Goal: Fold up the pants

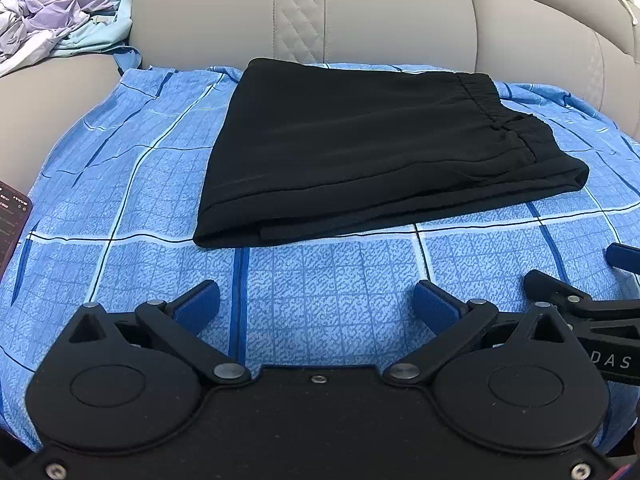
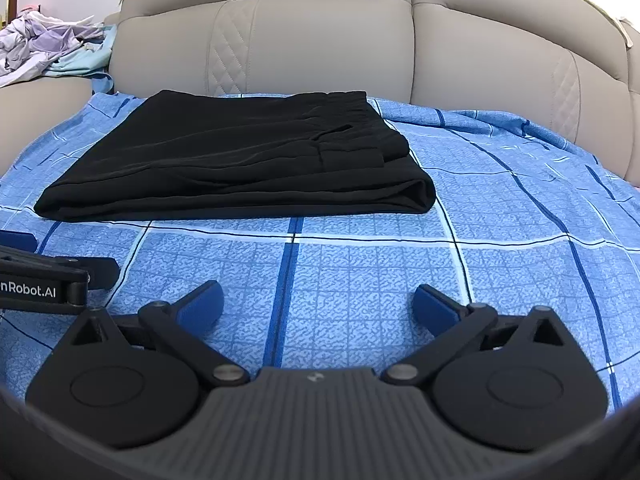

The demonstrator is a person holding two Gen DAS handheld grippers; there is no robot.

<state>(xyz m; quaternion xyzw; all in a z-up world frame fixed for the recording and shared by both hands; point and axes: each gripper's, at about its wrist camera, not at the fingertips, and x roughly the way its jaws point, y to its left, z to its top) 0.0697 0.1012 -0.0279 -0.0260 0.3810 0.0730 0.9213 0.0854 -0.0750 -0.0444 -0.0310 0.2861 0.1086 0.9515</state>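
Down at the bottom of each wrist view, both tongs are standing wide open and gripping nothing: the left tongs (image 1: 316, 304) are hovering over bare cloth with their blue pads (image 1: 198, 306) spread far apart, and the right tongs (image 2: 318, 304) are doing the same, their blue pads (image 2: 434, 306) well clear of any fabric. Part of the right tongs is also poking in at the right edge of the left view, and part of the left tongs is showing at the left edge of the right view, so the two are sitting side by side. Just beyond them, a blue checked sheet (image 1: 340, 280) is covering the seat of a beige sofa (image 1: 240, 20). Lying on that sheet, in the middle of the left view and in the centre-left of the right view, are the black pants (image 1: 360, 148), folded into a flat stack with the elastic waistband toward the right. They are lying apart from both tongs. At the far left edge of the left view, a phone (image 1: 12, 216) is resting on the sheet. In the upper left of both views, a heap of pale clothes (image 1: 60, 20) is lying on the sofa.
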